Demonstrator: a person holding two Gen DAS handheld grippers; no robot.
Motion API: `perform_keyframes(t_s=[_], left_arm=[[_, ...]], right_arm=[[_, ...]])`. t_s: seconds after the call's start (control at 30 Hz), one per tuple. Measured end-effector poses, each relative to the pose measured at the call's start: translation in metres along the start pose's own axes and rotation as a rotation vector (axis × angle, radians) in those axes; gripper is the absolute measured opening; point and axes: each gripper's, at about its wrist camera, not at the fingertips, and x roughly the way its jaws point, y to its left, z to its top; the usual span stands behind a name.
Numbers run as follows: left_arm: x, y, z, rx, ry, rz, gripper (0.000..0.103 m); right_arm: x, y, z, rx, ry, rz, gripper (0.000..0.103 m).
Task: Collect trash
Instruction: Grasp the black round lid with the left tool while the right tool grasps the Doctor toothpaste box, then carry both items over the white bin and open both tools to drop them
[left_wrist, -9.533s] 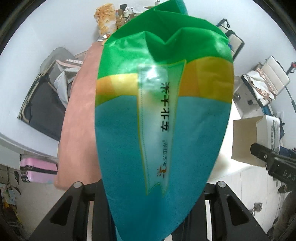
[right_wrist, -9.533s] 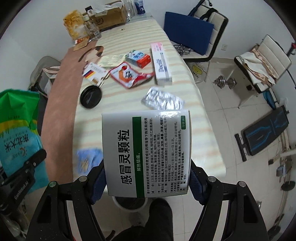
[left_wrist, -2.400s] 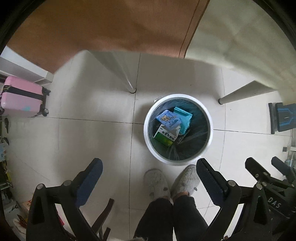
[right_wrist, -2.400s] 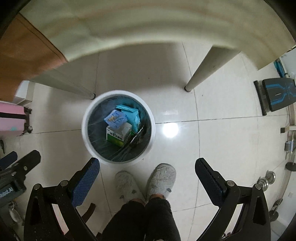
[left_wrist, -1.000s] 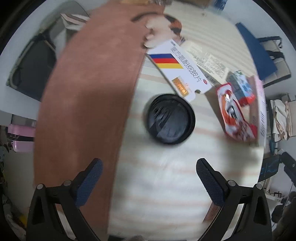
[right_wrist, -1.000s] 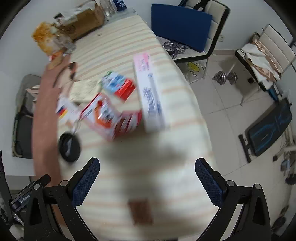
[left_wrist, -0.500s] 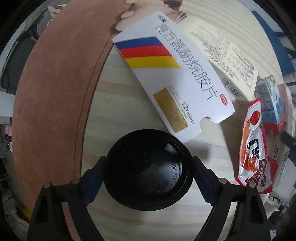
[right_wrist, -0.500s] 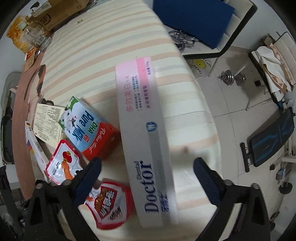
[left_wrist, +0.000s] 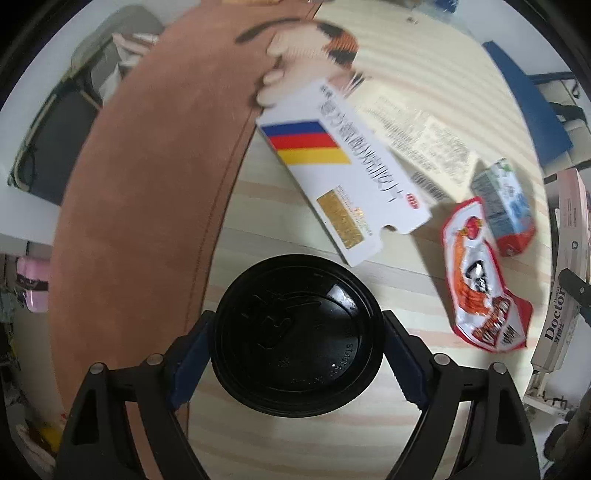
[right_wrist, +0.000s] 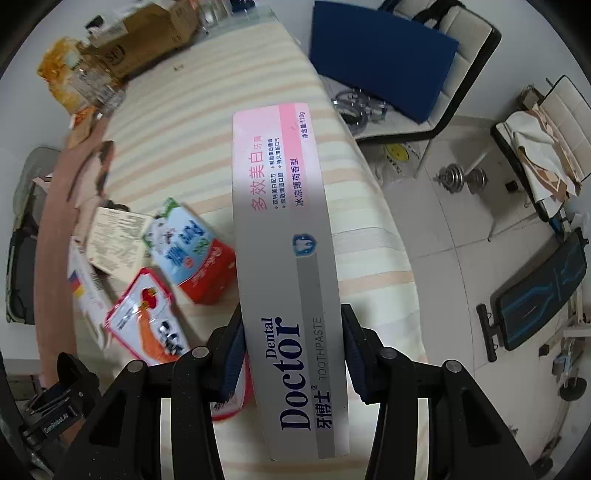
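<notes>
A: Left wrist view first. What sits at the left gripper (left_wrist: 297, 341)?

B: The black plastic cup lid (left_wrist: 297, 341), lying flat on the striped tablecloth (left_wrist: 295, 435), directly between the fingers. Both blue pads (left_wrist: 190, 354) touch its rim on opposite sides, so the gripper is clamped across the lid's full width. A round thing, so no long axis to line up.

A: What lies beyond the fingertips?

B: Ahead, a white tablet box (left_wrist: 343, 177) with blue, red and yellow stripes. Ahead to the right, a red snack wrapper (left_wrist: 480, 280) and a small milk carton (left_wrist: 506, 206). All are well clear of the pads.

A: Right wrist view.

B: The right gripper (right_wrist: 293, 349) straddles the toothpaste box (right_wrist: 284, 258) at its near end. The box's long axis runs straight away from the gripper, so the fingers cross its narrow width. The jaws are closing, and the pads appear to meet both long edges.

A: Which hand for which piece?

B: My judgement: each already has its own piece, so lifting comes next. The long box may droop at its far end.
</notes>
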Motion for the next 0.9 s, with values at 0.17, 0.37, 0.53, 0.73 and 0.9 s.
perform_keyframes(t_s=[0.17, 0.37, 0.53, 0.73, 0.9], left_arm=[[-0.042, 0.005, -0.028, 0.032, -0.079, -0.015, 0.085], [-0.091, 0.029, -0.064, 0.051, -0.158, -0.055, 0.085], [-0.120, 0.068, -0.106, 0.078, -0.211, -0.102, 0.085], [-0.139, 0.108, -0.186, 0.132, -0.239, -0.151, 0.085], [-0.129, 0.146, -0.262, 0.137, -0.174, -0.181, 0.085]], right_arm=[[-0.041, 0.009, -0.029, -0.014, -0.042, 0.043, 0.049], [-0.096, 0.038, -0.095, -0.063, -0.099, 0.085, 0.049], [-0.133, 0.062, -0.171, -0.084, -0.148, 0.091, 0.049], [-0.174, 0.085, -0.302, -0.066, -0.178, 0.086, 0.049], [-0.181, 0.090, -0.422, -0.009, -0.097, 0.118, 0.049]])
